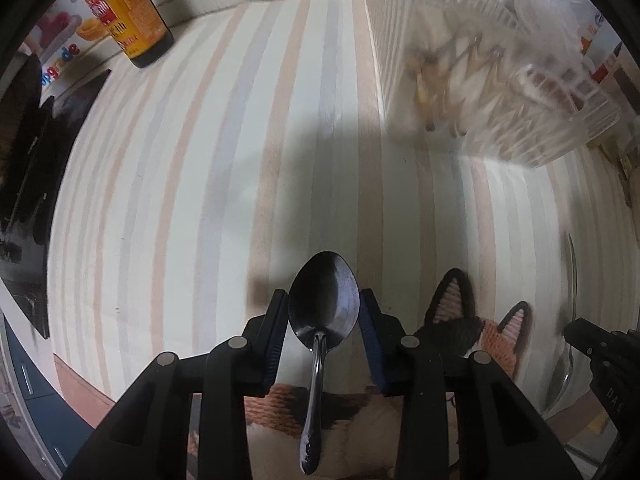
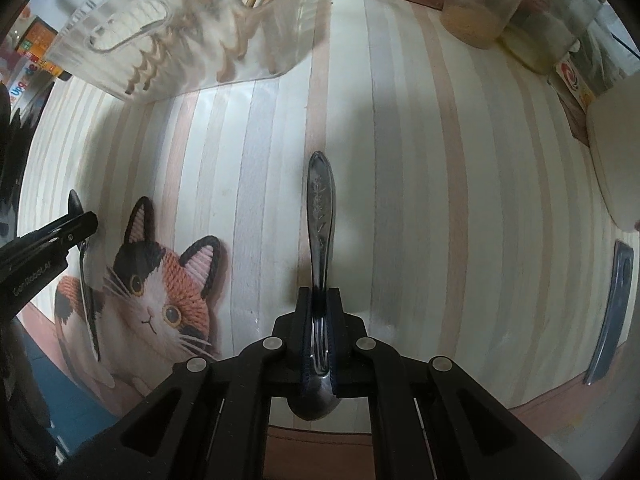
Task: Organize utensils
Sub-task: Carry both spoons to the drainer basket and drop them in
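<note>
Spoons occupy both grippers. My left gripper (image 1: 324, 312) clamps one spoon (image 1: 323, 300) across its bowl, handle trailing back toward the camera; my right gripper (image 2: 320, 300) is closed on a second spoon (image 2: 320, 216) near the neck, patterned handle pointing forward (probably so the handle enters first). Ahead on the striped table (image 1: 208, 168) stands the clear utensil basket (image 2: 176, 28), already holding cutlery.

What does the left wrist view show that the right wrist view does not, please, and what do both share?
Only the left wrist view shows the left gripper shut on a spoon by its bowl, handle hanging toward the camera.

Only the right wrist view shows the right gripper shut on a second spoon, plus two jars.

Both share the clear utensil basket, the cat mat and the striped tabletop.
</note>
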`<control>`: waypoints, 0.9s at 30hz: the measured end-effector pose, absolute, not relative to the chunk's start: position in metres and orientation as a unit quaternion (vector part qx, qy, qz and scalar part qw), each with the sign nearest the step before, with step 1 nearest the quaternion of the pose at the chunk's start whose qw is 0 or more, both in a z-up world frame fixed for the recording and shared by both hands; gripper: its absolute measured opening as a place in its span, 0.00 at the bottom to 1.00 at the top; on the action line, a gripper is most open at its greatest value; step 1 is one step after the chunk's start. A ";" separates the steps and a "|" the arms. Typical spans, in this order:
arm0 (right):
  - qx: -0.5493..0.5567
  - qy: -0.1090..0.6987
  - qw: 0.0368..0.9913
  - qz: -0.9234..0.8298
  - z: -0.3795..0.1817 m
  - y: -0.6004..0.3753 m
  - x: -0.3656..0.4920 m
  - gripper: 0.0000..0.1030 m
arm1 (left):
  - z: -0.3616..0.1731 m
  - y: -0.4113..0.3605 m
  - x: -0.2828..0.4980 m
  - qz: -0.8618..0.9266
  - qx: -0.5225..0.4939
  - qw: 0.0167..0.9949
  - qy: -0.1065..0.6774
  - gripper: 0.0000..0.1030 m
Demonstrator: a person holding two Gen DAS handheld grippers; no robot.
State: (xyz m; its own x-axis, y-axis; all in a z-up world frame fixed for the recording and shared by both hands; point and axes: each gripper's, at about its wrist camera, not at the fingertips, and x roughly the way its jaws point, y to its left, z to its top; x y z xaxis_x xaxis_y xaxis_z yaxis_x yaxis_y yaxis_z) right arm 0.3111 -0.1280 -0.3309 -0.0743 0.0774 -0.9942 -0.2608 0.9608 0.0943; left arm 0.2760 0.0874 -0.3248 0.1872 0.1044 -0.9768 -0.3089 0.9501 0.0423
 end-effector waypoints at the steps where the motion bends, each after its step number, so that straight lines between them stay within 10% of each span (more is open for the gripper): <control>1: -0.063 0.719 0.680 0.127 -0.327 -0.130 0.312 0.06 | -0.320 0.088 0.275 0.136 -0.083 0.769 0.619 0.31; 27: -0.001 0.643 0.744 0.181 -0.225 -0.142 0.332 0.02 | -0.203 0.095 0.258 0.151 -0.087 0.833 0.526 0.31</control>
State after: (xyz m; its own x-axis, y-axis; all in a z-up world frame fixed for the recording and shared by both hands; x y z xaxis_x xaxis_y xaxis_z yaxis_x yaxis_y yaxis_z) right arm 0.3322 -0.1416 -0.2250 0.1077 0.2681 -0.9573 -0.2707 0.9345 0.2313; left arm 0.2577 0.0955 -0.2026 0.4016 0.1590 -0.9019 -0.3427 0.9394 0.0131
